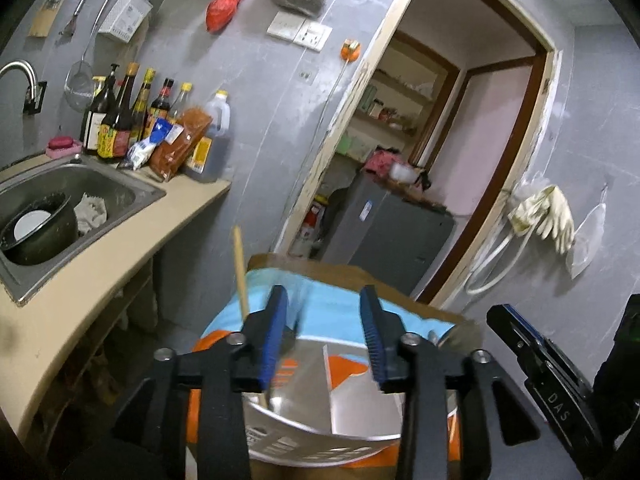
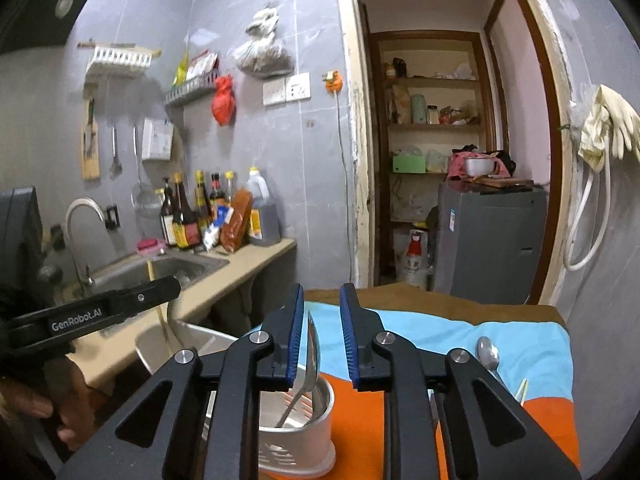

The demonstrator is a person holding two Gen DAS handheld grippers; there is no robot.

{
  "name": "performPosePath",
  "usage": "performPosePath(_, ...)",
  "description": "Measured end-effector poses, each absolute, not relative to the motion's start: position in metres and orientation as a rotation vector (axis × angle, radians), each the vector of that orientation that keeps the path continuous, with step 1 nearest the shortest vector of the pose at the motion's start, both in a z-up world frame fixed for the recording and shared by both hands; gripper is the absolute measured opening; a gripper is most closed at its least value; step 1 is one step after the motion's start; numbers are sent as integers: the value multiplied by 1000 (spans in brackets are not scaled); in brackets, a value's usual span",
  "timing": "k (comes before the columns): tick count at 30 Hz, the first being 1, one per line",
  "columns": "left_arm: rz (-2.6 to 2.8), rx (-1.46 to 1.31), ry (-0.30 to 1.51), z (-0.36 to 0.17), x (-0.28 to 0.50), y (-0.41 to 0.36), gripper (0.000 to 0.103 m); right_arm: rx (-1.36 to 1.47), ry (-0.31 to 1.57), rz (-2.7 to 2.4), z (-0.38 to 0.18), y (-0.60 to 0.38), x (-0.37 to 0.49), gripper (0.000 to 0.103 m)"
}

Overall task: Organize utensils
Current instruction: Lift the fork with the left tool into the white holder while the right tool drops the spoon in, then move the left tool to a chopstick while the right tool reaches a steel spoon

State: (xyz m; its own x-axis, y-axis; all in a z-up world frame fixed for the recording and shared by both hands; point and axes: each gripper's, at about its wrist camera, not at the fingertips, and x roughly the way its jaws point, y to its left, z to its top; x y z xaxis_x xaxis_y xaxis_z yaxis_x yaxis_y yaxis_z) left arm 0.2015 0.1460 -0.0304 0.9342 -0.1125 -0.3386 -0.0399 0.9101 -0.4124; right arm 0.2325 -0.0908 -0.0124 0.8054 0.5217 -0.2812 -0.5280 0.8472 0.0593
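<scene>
Right wrist view: right gripper (image 2: 323, 336) stands partly open, a spoon (image 2: 310, 354) upright between its pads, leaning by the left pad, bowl down in the utensil holder (image 2: 316, 412). Left gripper (image 1: 325, 336) gapes empty; a chopstick (image 1: 241, 276) stands just outside its left finger.

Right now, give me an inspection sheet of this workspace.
Surface: blue and orange cloth over a small table.
Job's things: spoon standing in the utensil holder; chopstick upright in it; second spoon lying on the cloth.
Clutter: sauce bottles by the sink.
Grippers: left gripper open; right gripper open around the spoon.
Cables: white hose on the wall.
Surroundings: doorway, grey fridge, rubber gloves.
</scene>
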Motion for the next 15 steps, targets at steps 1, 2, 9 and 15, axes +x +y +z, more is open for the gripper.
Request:
performPosePath(1, -40, -425, 357, -26, 200, 145, 37, -3, 290, 559, -8, -96, 232, 21)
performPosePath(2, -42, -418, 351, -22, 200, 143, 39, 11, 287, 557, -4, -99, 232, 22)
performPosePath(9, -71, -361, 299, 8, 196, 116, 61, 117, 229, 500, 24, -145, 228, 59)
performPosePath(15, -87, -310, 234, 30, 192, 80, 94, 146, 172, 438, 43, -190, 221, 86)
